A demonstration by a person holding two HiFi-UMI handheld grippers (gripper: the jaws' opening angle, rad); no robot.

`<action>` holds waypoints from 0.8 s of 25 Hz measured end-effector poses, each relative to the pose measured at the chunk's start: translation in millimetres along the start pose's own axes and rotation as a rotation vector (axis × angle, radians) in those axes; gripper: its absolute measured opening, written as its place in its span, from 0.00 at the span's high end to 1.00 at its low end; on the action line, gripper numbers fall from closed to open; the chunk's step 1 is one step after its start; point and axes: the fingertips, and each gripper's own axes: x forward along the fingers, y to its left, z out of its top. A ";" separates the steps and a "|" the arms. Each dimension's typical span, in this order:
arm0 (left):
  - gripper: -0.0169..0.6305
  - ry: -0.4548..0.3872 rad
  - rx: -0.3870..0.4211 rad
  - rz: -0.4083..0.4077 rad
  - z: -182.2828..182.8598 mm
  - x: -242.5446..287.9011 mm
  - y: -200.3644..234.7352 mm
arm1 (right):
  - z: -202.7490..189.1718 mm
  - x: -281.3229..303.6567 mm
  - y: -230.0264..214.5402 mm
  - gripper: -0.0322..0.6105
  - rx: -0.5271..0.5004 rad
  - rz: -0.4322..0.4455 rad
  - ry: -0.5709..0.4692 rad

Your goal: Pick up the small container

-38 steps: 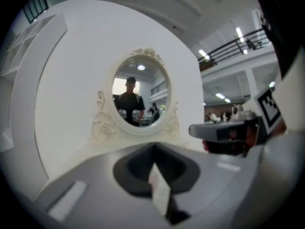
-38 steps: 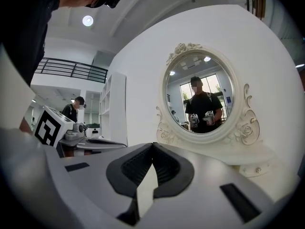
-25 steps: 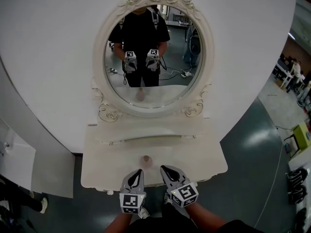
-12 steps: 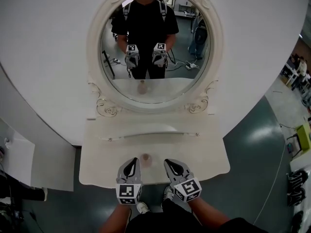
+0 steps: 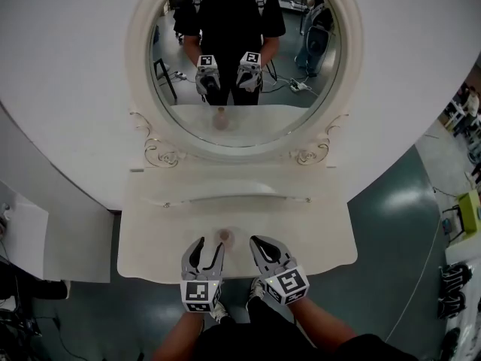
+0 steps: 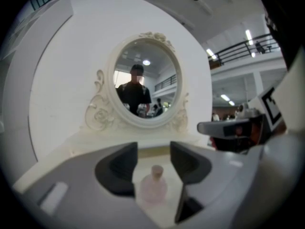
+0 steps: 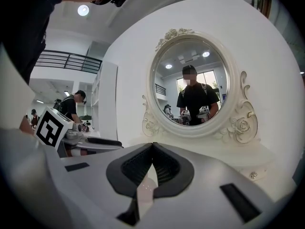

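Observation:
The small container [image 5: 224,236], a pale pink bottle with a round stopper, stands near the front middle of the white vanity table [image 5: 150,239]. My left gripper [image 5: 206,247] sits just short of it at the table's front edge, and its jaws are opening. In the left gripper view the bottle [image 6: 153,185] shows in the gap of the left gripper [image 6: 152,149], untouched by the pads. My right gripper [image 5: 259,244] lies to the right of the bottle with its jaws together. In its own view the right gripper [image 7: 152,148] is shut on nothing.
An ornate oval mirror [image 5: 143,89] rises behind the table and reflects the person, both grippers and the bottle. A low raised shelf [image 5: 233,196] runs along the table's back. A white cabinet [image 5: 30,239] stands at the left, and dark floor [image 5: 398,224] lies to the right.
The left gripper's jaws have parted from shut. Both grippers have moved forward over the table's front edge, nearer the bottle. The head view has shifted forward.

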 end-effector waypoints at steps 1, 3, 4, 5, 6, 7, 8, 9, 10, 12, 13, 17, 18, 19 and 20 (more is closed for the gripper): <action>0.60 0.012 0.001 0.000 -4.9 1.7 -0.9 | -3.6 1.6 -1.9 0.94 0.000 -0.001 0.007; 0.52 0.045 0.020 -0.003 -15.7 6.5 -3.0 | -9.0 4.6 -6.2 0.94 0.003 -0.006 0.017; 0.47 0.064 0.034 -0.004 -21.4 9.6 -3.6 | -10.9 6.1 -8.1 0.94 0.005 -0.010 0.019; 0.44 0.079 0.046 -0.005 -26.7 13.1 -4.3 | -13.1 7.5 -9.7 0.94 0.007 -0.014 0.022; 0.40 0.094 0.051 -0.006 -32.7 16.6 -5.0 | -16.2 8.8 -10.7 0.94 0.009 -0.017 0.026; 0.37 0.114 0.048 -0.006 -40.0 20.0 -5.9 | -20.0 9.6 -10.9 0.94 0.010 -0.018 0.033; 0.33 0.136 0.044 -0.008 -48.5 23.1 -7.0 | -24.1 10.0 -10.3 0.94 0.012 -0.017 0.040; 0.30 0.160 0.042 -0.011 -57.2 26.1 -8.3 | -28.1 10.2 -9.3 0.94 0.015 -0.016 0.048; 0.28 0.184 0.044 -0.017 -65.8 29.2 -9.6 | -31.3 10.5 -8.4 0.94 0.019 -0.015 0.055; 0.25 0.228 0.059 -0.030 -81.0 36.2 -11.8 | -35.0 11.4 -8.4 0.94 0.027 -0.016 0.061; 0.24 0.247 0.070 -0.036 -87.8 39.9 -12.8 | -36.1 11.6 -9.5 0.94 0.029 -0.018 0.063; 0.24 0.313 0.101 -0.045 -111.6 55.6 -14.8 | -43.6 10.5 -19.5 0.94 0.035 -0.026 0.080; 0.24 0.324 0.100 -0.048 -116.2 59.3 -14.8 | -45.7 10.1 -22.3 0.94 0.035 -0.031 0.083; 0.24 0.330 0.099 -0.048 -119.4 62.9 -14.0 | -47.9 9.8 -24.5 0.94 0.032 -0.037 0.084; 0.24 0.334 0.098 -0.046 -121.6 66.1 -12.5 | -50.2 9.7 -25.9 0.94 0.029 -0.041 0.086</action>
